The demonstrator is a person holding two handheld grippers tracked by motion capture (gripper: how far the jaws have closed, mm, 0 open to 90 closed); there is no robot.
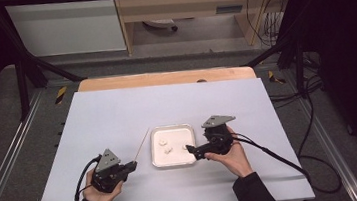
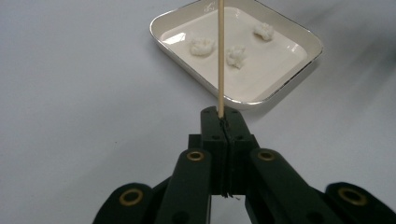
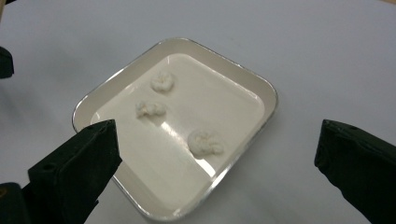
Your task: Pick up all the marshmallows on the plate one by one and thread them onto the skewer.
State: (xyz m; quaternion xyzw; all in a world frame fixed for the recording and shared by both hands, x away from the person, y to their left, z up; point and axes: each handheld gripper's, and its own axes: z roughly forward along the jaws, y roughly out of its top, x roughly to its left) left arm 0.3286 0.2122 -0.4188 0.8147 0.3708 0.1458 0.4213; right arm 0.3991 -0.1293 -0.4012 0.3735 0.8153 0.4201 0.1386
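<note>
You're gripping a thin wooden skewer (image 2: 220,56) w/ your left gripper (image 2: 221,122): jaws are clamping tight on its lower end, pads meeting around it. The skewer is looking pale tan, straight, smooth, round in section; in the left gripper view it's running up from the jaw tips and crossing over the near rim of the tray (image 2: 299,74). From the high view the skewer (image 1: 141,145) is slanting up & away from the left gripper (image 1: 132,164), its far tip ending just beside the tray's (image 1: 155,159) left rim, and you're holding it near the front-left of the white table (image 1: 117,112).

The tray is sitting approx. mid-table, b/w your two grippers. It's a shallow, rounded-corner rectangular dish, cream-white inside w/ a shiny metallic edge. Three small white lumpy pieces (image 3: 204,142) are lying in it, apart from each other, looking puffy & irregular, like popcorn or bits of cauliflower; can't tell which.

Your right gripper (image 3: 217,175) is hovering at the tray's right side w/ jaws spread wide, nothing b/w the pads; in the right gripper view the nearest white piece is lying b/w the two jaw tips, untouched. In the high view the right gripper (image 1: 189,149) is pointing left over the tray's right rim.

No brand, label or readable writing is showing on the tray, skewer or grippers.
</note>
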